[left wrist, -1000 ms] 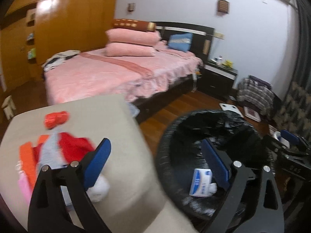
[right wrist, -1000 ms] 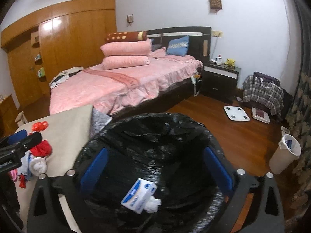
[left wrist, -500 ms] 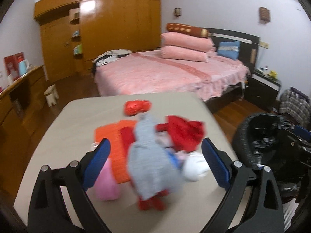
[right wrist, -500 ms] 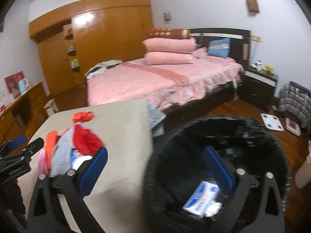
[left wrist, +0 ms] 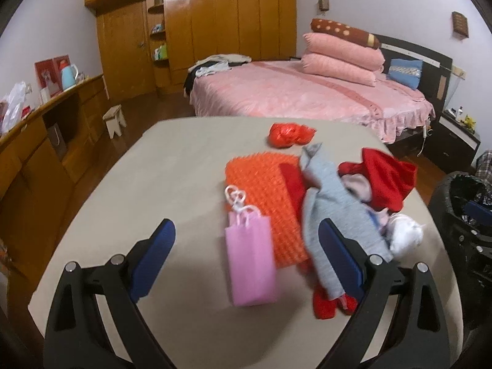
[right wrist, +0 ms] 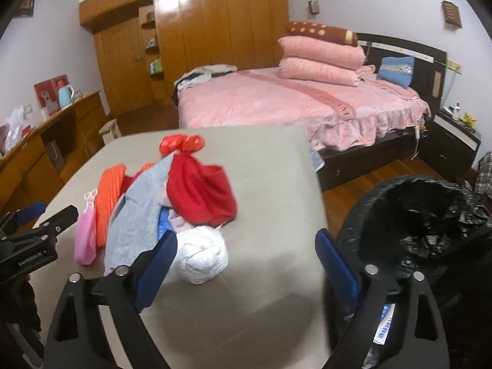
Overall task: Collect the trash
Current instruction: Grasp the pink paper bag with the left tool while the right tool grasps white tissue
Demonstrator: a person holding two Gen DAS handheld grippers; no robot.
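Your left hand-held gripper (left wrist: 246, 261): jaws spread wide, nothing between them, hanging over the counter (left wrist: 172, 166). Pink bag (left wrist: 250, 261) lies flat between its fingers, likely your nearest pick.

Your right hand-held gripper (right wrist: 246, 264): also spread and empty, aimed at the counter's near edge. White wad (right wrist: 201, 256) sits just ahead of its left finger, touching the heap.

Heap, ahead of both: orange mat (left wrist: 261, 193) underneath, grey cloth (left wrist: 332, 212) draped across it, red cloth (right wrist: 200, 195) on top, red crumpled bag (left wrist: 289, 133) apart at the far side.

Bin (right wrist: 424, 212): black-lined, standing on the floor just right of your right hand-held gripper, beside the counter, presumably so drops stay short.
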